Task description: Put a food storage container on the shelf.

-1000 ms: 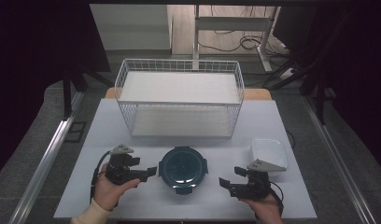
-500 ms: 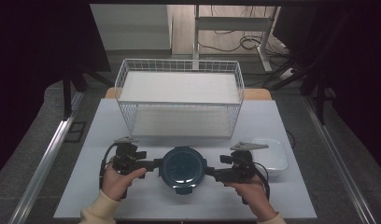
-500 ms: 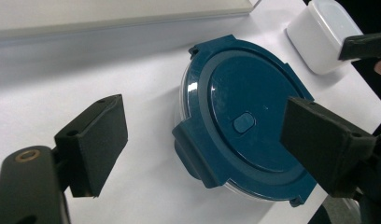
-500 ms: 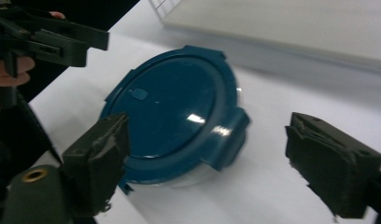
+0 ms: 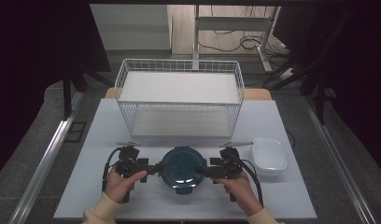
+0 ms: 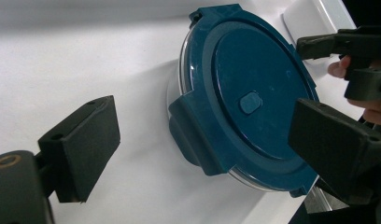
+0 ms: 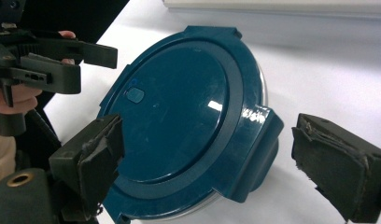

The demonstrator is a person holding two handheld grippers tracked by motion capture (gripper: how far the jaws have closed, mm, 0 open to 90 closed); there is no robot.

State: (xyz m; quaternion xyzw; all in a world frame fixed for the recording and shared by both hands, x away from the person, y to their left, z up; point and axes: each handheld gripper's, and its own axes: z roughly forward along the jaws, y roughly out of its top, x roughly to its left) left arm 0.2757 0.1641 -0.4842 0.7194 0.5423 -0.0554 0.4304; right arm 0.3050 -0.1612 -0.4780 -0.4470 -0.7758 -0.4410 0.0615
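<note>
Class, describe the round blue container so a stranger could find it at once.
Start at the wire basket on the table. In front of it, between two grippers, sits the container. It is round with a dark blue clip lid, unlike the white dish to its right.

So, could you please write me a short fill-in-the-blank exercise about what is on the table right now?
1. The round container has a dark ____ lid.
2. The left gripper and right gripper both have their jaws ____ at the container's clips.
3. Behind the container stands a white wire ____.
4. The white dish lies beside the person's ____ hand.

Missing words: blue; open; basket; right
</note>
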